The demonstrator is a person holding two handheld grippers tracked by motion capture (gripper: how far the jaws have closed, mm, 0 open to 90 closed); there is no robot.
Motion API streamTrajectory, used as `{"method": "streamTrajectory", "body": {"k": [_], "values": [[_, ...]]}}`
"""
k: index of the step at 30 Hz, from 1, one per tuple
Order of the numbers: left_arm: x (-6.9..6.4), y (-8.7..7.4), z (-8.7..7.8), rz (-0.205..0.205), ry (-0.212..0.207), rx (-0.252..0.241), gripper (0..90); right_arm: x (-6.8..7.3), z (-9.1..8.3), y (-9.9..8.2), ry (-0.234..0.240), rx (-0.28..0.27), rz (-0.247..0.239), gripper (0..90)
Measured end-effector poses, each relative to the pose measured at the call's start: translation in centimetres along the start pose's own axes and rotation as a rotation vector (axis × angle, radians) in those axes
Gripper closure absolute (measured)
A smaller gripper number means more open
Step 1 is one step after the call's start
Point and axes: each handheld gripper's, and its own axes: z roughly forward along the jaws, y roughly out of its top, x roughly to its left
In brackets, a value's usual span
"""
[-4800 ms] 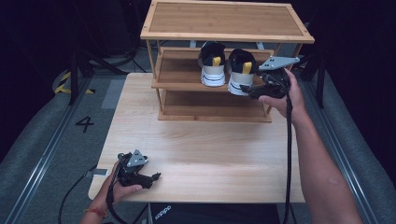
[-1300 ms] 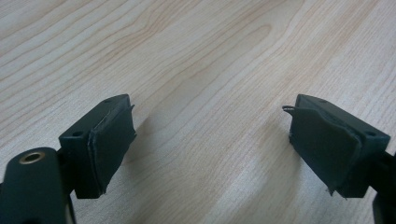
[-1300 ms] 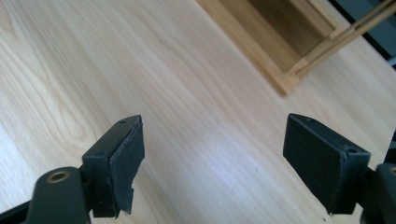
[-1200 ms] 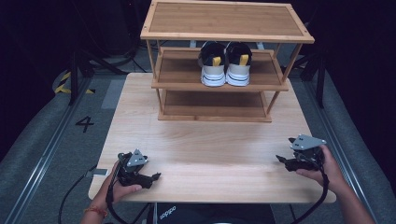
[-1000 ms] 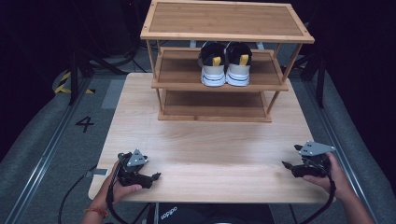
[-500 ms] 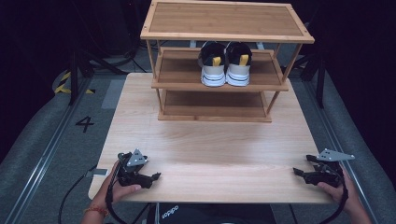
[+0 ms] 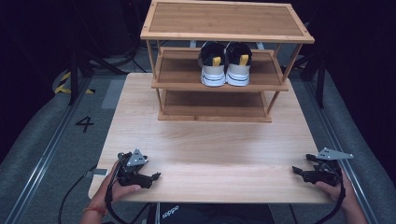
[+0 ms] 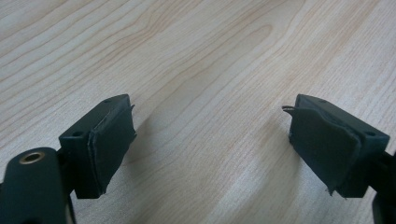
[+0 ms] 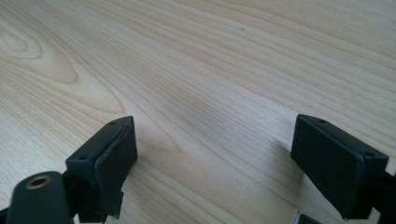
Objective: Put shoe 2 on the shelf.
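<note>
Bright evenly lit table (image 7: 210,154), dark surroundings, soft shadows, sharp focus

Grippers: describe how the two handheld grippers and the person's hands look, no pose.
Both the left gripper and the right gripper are black, each topped by a grey three-cornered plate and trailing a black cable. Their jaws are blocky, with dark rubbery pads; one left pad's edge is peeling. The left wrist wears an orange-red band. No sleeves are visible.

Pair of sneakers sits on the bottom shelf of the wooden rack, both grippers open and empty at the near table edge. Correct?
Not quite. The high view shows the sneakers on the middle shelf of the rack, not the bottom one. The left gripper and right gripper are indeed open and empty at the near table edge.
</note>
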Motion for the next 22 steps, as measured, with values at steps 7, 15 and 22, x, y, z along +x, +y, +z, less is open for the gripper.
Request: {"method": "streamTrajectory", "body": {"k": [7, 15, 22], "values": [[0.01, 0.03, 0.02, -0.001, 0.004, -0.001, 14.4, 0.00, 0.00, -0.01, -0.002, 0.000, 0.001, 14.9], [0.04, 0.05, 0.05, -0.003, 0.002, -0.001, 14.5, 0.01, -0.01, -0.01, -0.002, 0.000, 0.002, 14.9], [0.03, 0.06, 0.06, -0.005, 0.003, -0.001, 14.5, 0.01, -0.01, -0.01, -0.002, 0.001, 0.003, 14.9]]}}
